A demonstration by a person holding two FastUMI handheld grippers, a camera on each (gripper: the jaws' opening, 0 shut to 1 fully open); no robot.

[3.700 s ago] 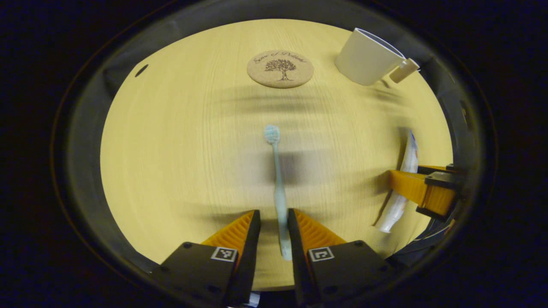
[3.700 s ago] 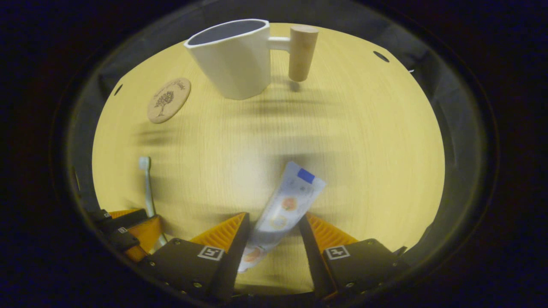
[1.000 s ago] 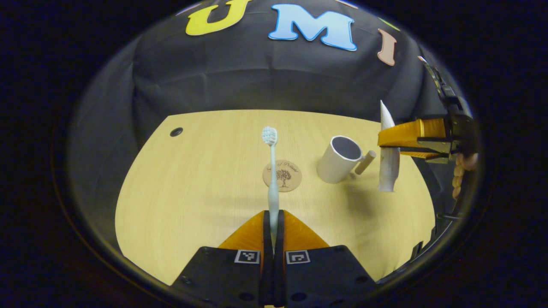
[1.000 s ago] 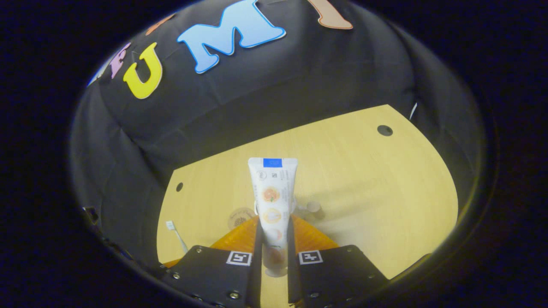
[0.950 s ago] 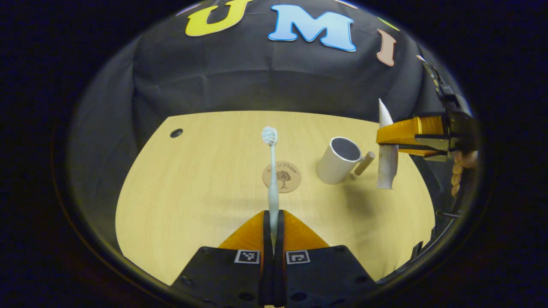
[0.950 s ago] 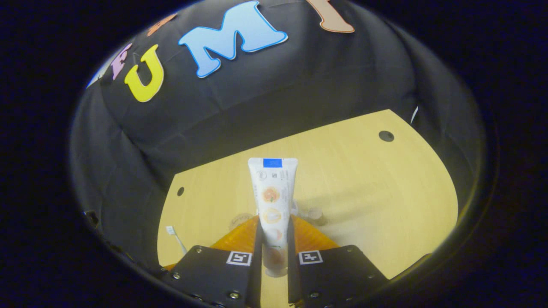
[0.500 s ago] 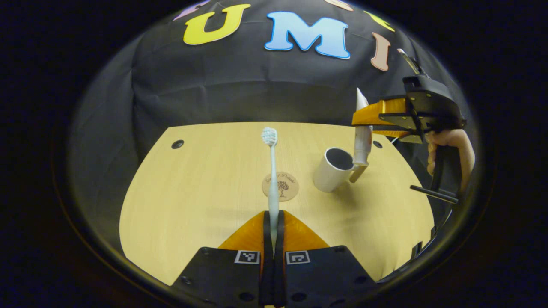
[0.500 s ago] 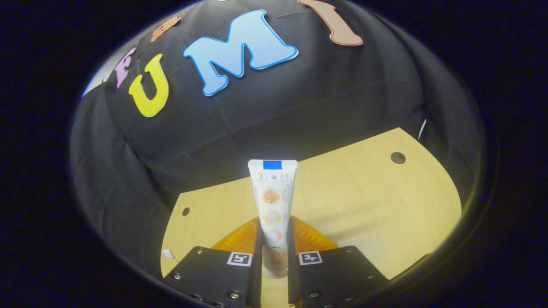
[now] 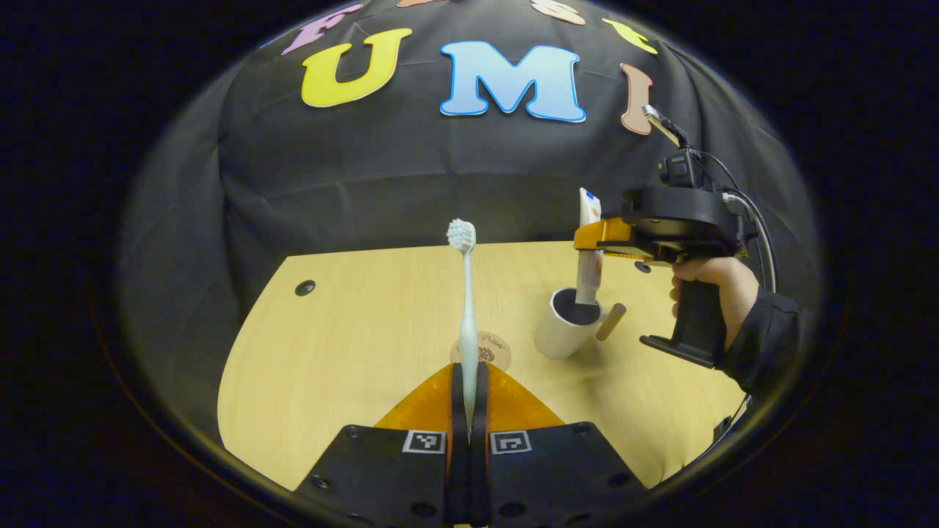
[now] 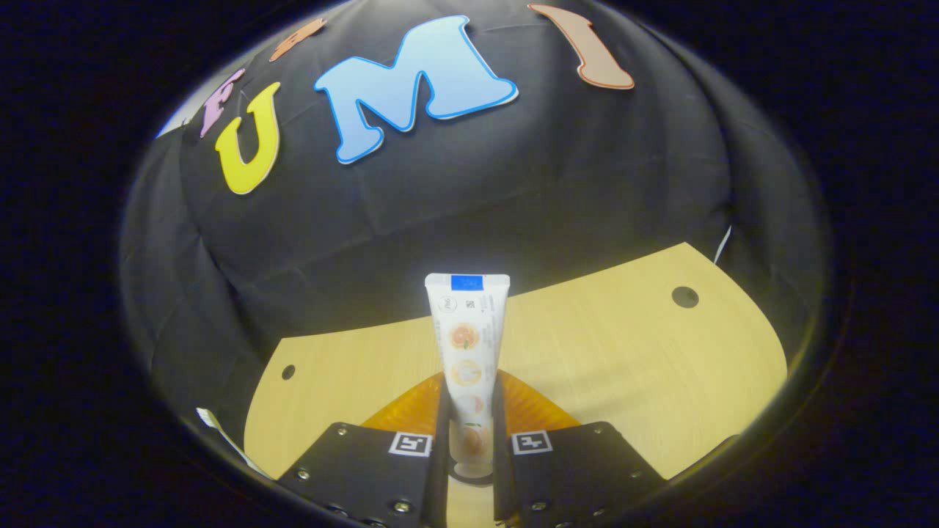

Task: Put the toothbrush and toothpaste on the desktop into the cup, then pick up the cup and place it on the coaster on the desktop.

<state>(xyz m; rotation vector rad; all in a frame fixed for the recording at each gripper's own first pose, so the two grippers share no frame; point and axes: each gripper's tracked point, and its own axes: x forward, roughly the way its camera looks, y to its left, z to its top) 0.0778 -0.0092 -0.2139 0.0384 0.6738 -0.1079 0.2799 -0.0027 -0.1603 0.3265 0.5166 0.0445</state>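
My left gripper (image 9: 467,385) is shut on the handle of a pale blue toothbrush (image 9: 466,301), which stands upright with its bristles on top. Just beyond its fingertips lies the round cork coaster (image 9: 490,350). To the right stands the white cup (image 9: 563,330) with a wooden handle. In the left gripper view the right gripper (image 9: 596,238) holds the white toothpaste tube (image 9: 588,249) upright over the cup, its lower end at the cup's mouth. In the right gripper view my right gripper (image 10: 469,411) is shut on the toothpaste tube (image 10: 466,345), and the cup's rim shows dimly under the cap.
The pale wooden desktop (image 9: 352,345) has round cable holes at its far left (image 9: 304,287) and far right (image 10: 684,297). A person's hand in a dark sleeve (image 9: 722,301) holds the right gripper's grip at the right. The black cloth wall stands close behind the desk.
The right gripper has carried the toothpaste leftward and down from beside the cup to directly over its mouth. The left gripper has risen slightly, still holding the toothbrush upright.
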